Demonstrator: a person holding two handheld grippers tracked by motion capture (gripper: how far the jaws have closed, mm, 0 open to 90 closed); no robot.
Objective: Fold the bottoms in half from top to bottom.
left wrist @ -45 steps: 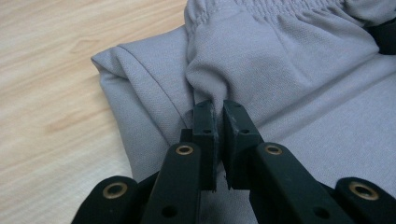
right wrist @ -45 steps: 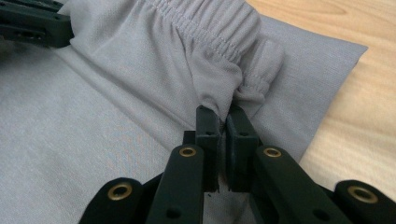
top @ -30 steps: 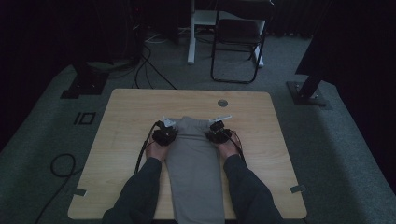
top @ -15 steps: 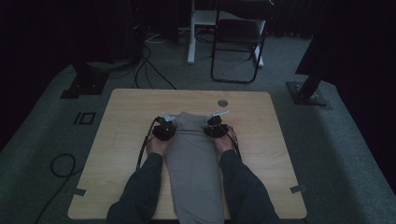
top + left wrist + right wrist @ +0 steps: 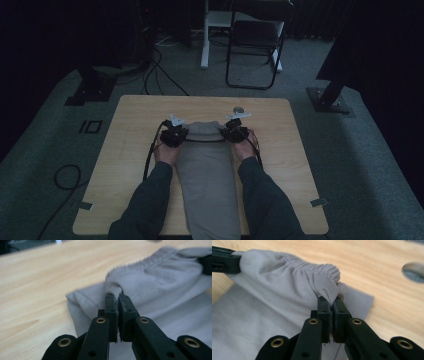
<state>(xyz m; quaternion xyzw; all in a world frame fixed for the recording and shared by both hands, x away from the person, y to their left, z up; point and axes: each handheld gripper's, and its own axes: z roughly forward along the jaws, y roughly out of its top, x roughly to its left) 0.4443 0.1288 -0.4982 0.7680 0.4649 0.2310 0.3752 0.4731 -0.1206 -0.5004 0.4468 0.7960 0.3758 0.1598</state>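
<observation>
A grey garment (image 5: 207,175) with an elastic band lies lengthwise down the middle of the wooden table (image 5: 125,155), its near end hanging over the front edge. My left gripper (image 5: 181,134) is shut on the far left corner of the garment (image 5: 155,277), a pinch of cloth held between its jaws (image 5: 117,296). My right gripper (image 5: 226,133) is shut on the far right corner, at the gathered band (image 5: 312,266), with cloth bunched above its tips (image 5: 331,300). The held end is raised a little and folds back over the cloth below.
A round hole (image 5: 239,109) is in the table just beyond the right gripper. Behind the table stand a folding chair (image 5: 255,40), a white leg (image 5: 205,35), two stand bases (image 5: 90,90) and floor cables (image 5: 67,177). Bare wood lies either side of the garment.
Both hands have moved slightly away from the person, carrying the garment's pinched end a little farther up the table. Both grippers stay shut on the cloth.
</observation>
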